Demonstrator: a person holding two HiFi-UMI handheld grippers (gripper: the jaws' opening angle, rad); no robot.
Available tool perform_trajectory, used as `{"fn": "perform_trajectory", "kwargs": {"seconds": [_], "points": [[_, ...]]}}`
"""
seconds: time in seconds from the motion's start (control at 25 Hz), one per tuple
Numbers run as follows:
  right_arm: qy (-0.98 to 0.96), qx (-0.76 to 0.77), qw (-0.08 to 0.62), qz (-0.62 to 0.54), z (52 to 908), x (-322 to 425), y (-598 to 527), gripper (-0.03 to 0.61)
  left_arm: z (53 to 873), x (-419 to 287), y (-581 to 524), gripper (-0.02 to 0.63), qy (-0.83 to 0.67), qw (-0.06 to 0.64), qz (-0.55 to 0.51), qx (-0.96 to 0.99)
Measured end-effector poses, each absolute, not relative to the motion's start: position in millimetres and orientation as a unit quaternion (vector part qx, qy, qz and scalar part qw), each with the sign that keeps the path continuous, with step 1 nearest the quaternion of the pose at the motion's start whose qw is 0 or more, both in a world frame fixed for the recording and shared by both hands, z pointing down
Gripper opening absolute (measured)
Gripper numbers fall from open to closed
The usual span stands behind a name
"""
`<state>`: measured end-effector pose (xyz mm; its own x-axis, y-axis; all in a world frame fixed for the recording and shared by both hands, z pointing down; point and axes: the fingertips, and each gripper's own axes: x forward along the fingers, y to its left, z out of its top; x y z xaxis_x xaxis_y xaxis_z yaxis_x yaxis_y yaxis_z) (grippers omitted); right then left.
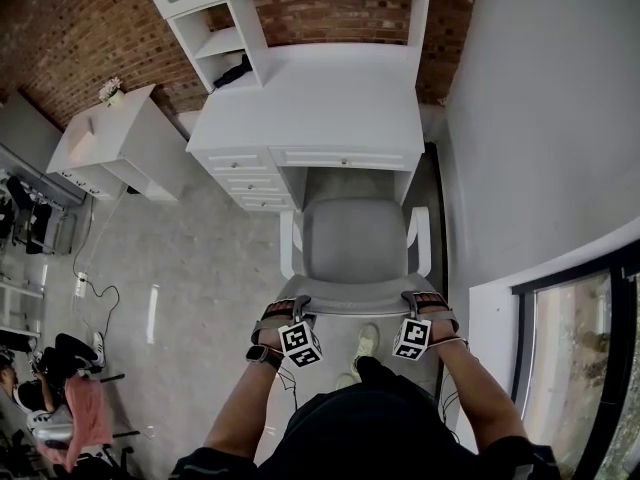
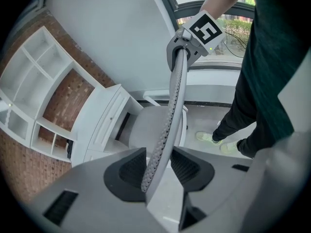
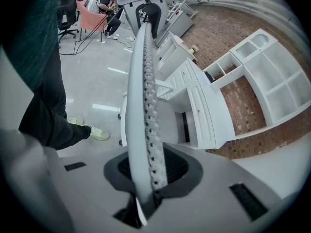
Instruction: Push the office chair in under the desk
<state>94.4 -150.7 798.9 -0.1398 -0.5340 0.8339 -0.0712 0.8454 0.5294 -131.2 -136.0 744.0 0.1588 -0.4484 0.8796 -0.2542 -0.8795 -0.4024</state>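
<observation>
Brick-walled (image 1: 60, 28) room, grey floor. Office chair (image 1: 355, 240) faces white desk (image 1: 330, 98): far edge of seat at kneehole, rest of chair out on near side. Left gripper (image 1: 285, 308) and right gripper (image 1: 425, 300) each clamp top edge of mesh backrest (image 1: 355, 290), left jaws set wider, right narrow. Shelf unit (image 1: 240, 8) on desk; low white cabinet (image 1: 120, 143) far left.

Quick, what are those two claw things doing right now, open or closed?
Left gripper: straddles the top of the chair backrest; whether it pinches cannot be told.
Right gripper: closed on the same chair backrest.
</observation>
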Motion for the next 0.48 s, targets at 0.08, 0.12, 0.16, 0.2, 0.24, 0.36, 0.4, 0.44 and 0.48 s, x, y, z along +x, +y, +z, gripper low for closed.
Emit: {"fn": "perform_trajectory", "kwargs": {"seconds": [0.08, 0.12, 0.16, 0.2, 0.24, 0.36, 0.4, 0.44, 0.48], "points": [[-0.733, 0.205, 0.622, -0.185, 801, 93, -162, 0.061, 744, -133, -148, 0.156, 0.233, 0.075, -0.608, -0.755], [-0.730, 0.205, 0.624, -0.188, 801, 94, -168, 0.061, 745, -134, -153, 0.156, 0.233, 0.072, -0.610, -0.754], [-0.726, 0.207, 0.626, -0.193, 801, 95, -174, 0.061, 745, -134, -159, 0.156, 0.232, 0.069, -0.612, -0.753], [-0.723, 0.210, 0.628, -0.197, 801, 96, -181, 0.061, 746, -134, -165, 0.156, 0.231, 0.066, -0.614, -0.752], [-0.721, 0.212, 0.628, -0.200, 801, 97, -186, 0.061, 747, -134, -171, 0.155, 0.229, 0.064, -0.616, -0.751], [-0.721, 0.212, 0.627, -0.205, 802, 93, -201, 0.060, 747, -138, -186, 0.155, 0.234, 0.059, -0.618, -0.748], [-0.721, 0.212, 0.626, -0.206, 802, 91, -206, 0.061, 747, -140, -191, 0.156, 0.238, 0.057, -0.618, -0.747], [-0.722, 0.211, 0.626, -0.206, 801, 89, -210, 0.061, 747, -141, -195, 0.156, 0.240, 0.054, -0.618, -0.746], [-0.722, 0.211, 0.626, -0.205, 801, 87, -213, 0.061, 747, -143, -198, 0.156, 0.240, 0.052, -0.619, -0.746]]}}
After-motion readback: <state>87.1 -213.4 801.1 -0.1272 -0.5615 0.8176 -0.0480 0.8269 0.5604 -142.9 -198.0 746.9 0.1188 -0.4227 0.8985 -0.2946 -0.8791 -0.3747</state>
